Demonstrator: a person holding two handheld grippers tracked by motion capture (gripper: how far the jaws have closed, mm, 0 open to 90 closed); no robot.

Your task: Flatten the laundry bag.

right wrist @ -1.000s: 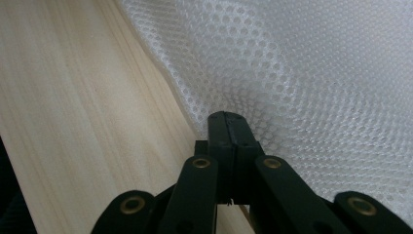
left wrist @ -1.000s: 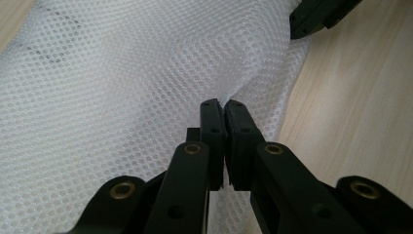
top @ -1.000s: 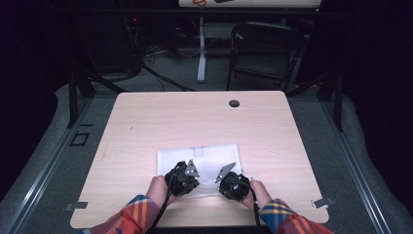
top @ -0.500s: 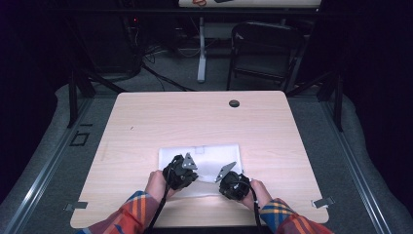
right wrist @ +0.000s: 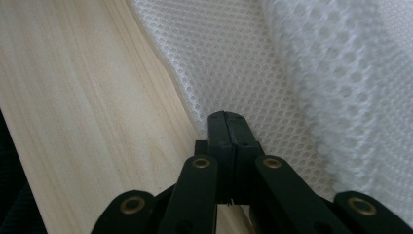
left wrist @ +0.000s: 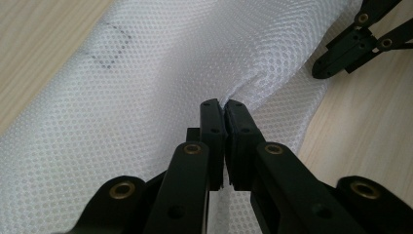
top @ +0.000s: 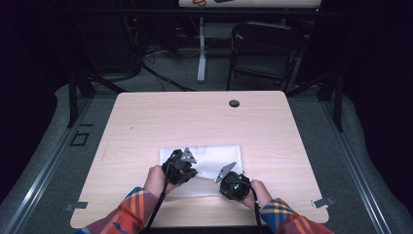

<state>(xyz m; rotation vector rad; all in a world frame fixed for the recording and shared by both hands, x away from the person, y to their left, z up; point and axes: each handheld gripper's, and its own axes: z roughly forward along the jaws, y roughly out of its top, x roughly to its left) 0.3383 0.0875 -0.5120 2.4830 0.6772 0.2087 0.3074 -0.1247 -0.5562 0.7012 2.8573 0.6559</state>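
Left tool [left wrist: 225, 108] clamped tight on a pinched-up fold of the white mesh cloth [left wrist: 160, 68], jaws pressed together with the fabric puckering at their tips. In the high view, left tool [top: 181, 167] at the near left part of the cloth [top: 214, 161], gripped by the left hand [top: 157, 179]. Right tool [right wrist: 227, 119] likewise closed, jaws meeting right at the near edge of the mesh cloth [right wrist: 253, 63], fabric caught between the tips as far as can be told, bare wood just beside. In the high view, right tool [top: 233, 183] at the near right part of the cloth, held by the right hand [top: 259, 192]; also seen far off at the top right of the left gripper view [left wrist: 363, 41]. Cloth lying folded and flat on the near middle of the bench [top: 204, 119], long side across. Plaid sleeves [top: 127, 217] coming in from the bottom edge. Small dark round hole [top: 234, 103] near the far edge of the bench, well apart from the cloth. Folding chair [top: 265, 48] on the floor beyond.
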